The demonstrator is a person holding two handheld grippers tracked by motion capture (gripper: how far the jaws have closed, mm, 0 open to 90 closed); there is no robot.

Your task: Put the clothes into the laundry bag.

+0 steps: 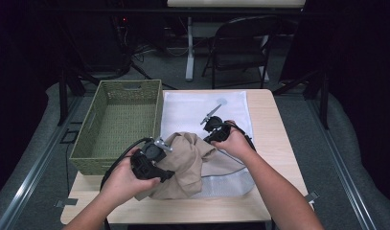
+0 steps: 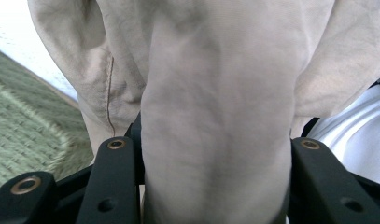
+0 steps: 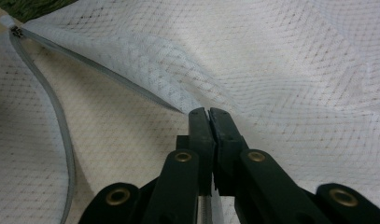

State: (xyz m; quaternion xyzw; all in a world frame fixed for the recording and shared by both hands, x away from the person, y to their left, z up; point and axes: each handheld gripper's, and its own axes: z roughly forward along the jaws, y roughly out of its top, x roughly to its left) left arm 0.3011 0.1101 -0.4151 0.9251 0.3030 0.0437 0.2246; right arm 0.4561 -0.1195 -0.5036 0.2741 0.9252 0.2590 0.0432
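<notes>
High view: left gripper clamped on a bunched tan garment heaped just right of it, green woven basket close on its left. Right gripper pinching the edge of a white mesh bag spread beneath and beyond it.

Left gripper view: thick fold of tan garment squeezed between both jaws.

Right gripper view: jaws pressed together on the mesh bag at its opening edge; zipper curving off left.

one garment, one mesh bag, one basket
</notes>
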